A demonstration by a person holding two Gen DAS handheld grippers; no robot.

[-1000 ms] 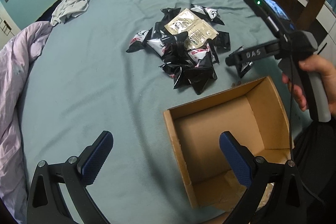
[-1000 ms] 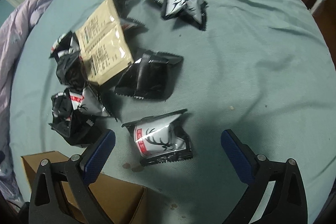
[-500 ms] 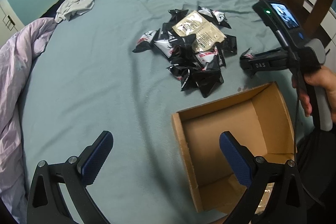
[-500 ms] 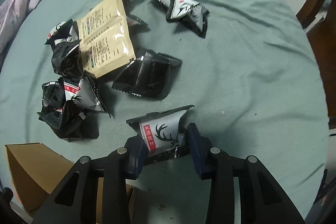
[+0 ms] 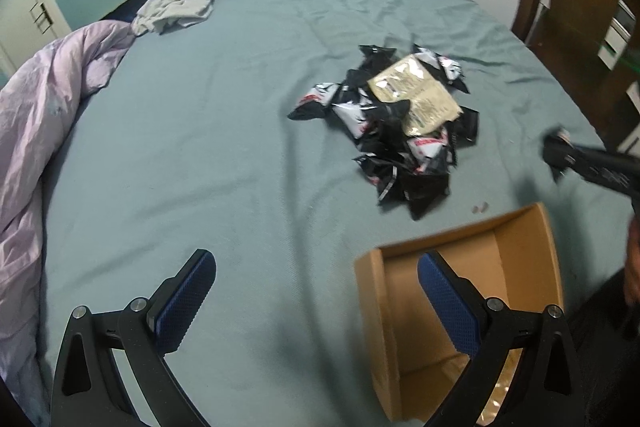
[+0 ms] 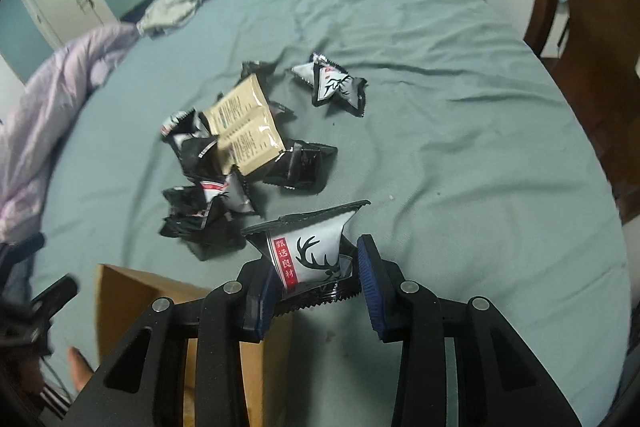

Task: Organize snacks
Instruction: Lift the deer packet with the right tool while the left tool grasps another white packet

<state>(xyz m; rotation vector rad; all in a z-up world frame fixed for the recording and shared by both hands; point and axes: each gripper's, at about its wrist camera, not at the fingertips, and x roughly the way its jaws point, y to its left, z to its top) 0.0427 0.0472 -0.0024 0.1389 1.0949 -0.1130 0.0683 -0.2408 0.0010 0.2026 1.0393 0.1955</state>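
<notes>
The right gripper (image 5: 554, 153) is appearing blurred at the picture's edge, and the left gripper's finger (image 5: 450, 307) is hiding part of the cardboard box (image 5: 520, 259).

right gripper (image 6: 316, 291) points steeply down, blue pads clamped on a deer-print snack packet (image 6: 310, 259); left gripper (image 5: 316, 291) angled down too, jaws spread wide, nothing between them

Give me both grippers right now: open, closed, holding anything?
Left gripper: jaws open, nothing between them.
Right gripper: jaws closed on a snack packet with an antler print.
</notes>
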